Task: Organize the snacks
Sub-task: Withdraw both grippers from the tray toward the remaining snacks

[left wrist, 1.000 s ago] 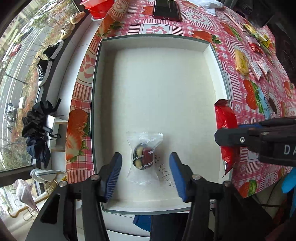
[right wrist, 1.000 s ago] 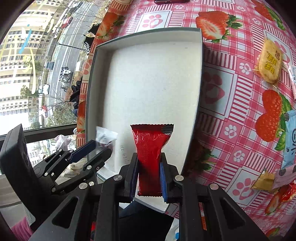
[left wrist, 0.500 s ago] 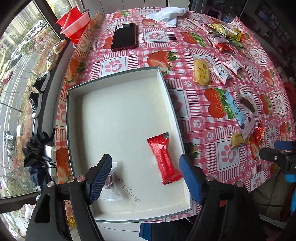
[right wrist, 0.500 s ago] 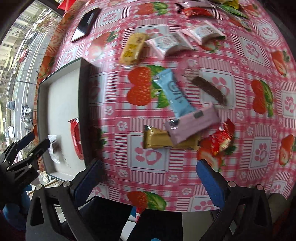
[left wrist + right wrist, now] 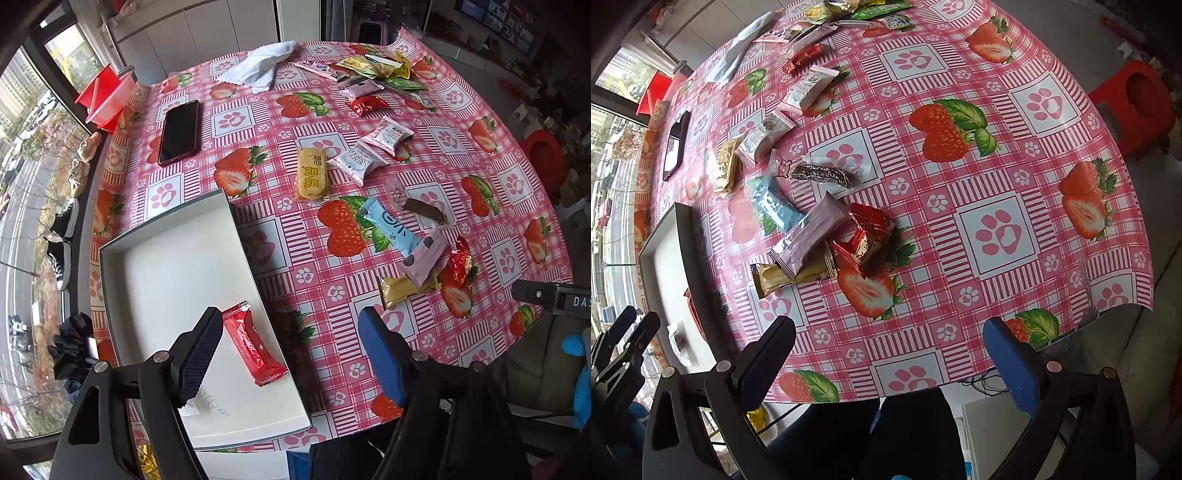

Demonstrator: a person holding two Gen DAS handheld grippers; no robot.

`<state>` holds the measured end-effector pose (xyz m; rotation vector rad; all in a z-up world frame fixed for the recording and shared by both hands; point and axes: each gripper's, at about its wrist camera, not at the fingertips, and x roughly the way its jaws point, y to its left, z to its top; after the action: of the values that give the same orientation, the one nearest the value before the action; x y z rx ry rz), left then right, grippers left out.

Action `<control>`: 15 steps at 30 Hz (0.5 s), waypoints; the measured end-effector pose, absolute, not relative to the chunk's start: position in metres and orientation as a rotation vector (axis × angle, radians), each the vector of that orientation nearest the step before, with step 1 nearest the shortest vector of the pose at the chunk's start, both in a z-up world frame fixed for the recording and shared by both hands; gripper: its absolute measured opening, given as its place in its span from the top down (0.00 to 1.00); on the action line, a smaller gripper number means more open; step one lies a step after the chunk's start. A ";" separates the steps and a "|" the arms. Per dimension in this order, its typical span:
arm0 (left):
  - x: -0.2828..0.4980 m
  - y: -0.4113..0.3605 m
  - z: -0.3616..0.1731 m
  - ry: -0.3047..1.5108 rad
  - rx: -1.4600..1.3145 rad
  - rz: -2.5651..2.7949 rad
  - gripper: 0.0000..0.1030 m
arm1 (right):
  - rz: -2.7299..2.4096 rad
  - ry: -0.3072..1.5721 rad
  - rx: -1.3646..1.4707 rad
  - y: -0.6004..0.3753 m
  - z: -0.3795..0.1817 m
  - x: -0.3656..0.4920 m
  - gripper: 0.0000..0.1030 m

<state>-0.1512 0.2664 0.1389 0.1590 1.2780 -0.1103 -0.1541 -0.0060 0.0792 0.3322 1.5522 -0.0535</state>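
A grey-rimmed white box (image 5: 166,254) sits at the table's left edge. In it lie a red snack bar (image 5: 255,347) and a clear-wrapped sweet (image 5: 679,338), the sweet mostly hidden behind my left finger in the left wrist view. My left gripper (image 5: 291,354) is open and empty above the box's near right corner. My right gripper (image 5: 890,358) is open and empty above the table's near edge. Loose snacks lie ahead of it: a gold pack (image 5: 792,275), a pink pack (image 5: 809,236), a red sweet (image 5: 868,236), a blue pack (image 5: 775,205).
More snacks lie farther back: a yellow cake (image 5: 312,173), two white packs (image 5: 369,151), a dark bar (image 5: 423,210) and a heap at the far edge (image 5: 376,74). A phone (image 5: 180,132), a white cloth (image 5: 262,66) and a red stool (image 5: 1137,107) are also in view.
The right gripper let go of the red bar into the box and swung right over the loose snacks. The left gripper pulled back from the clear-wrapped sweet and turned right.
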 end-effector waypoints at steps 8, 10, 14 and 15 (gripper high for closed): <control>-0.153 0.293 0.145 1.270 0.191 -0.156 0.23 | -0.157 1.438 0.403 -0.006 0.106 -0.151 0.01; -0.153 0.300 0.146 1.266 0.186 -0.154 0.23 | -0.194 1.419 0.431 -0.010 0.109 -0.149 0.01; -0.149 0.307 0.148 1.250 0.188 -0.138 0.23 | -0.217 1.385 0.480 -0.014 0.116 -0.147 0.01; -0.146 0.307 0.148 1.250 0.178 -0.136 0.23 | -0.208 1.383 0.483 -0.014 0.117 -0.147 0.01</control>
<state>-0.1459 0.3075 0.1483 0.1779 1.2503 -0.1361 -0.1471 -0.0139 0.1174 0.4827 1.3829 -0.2085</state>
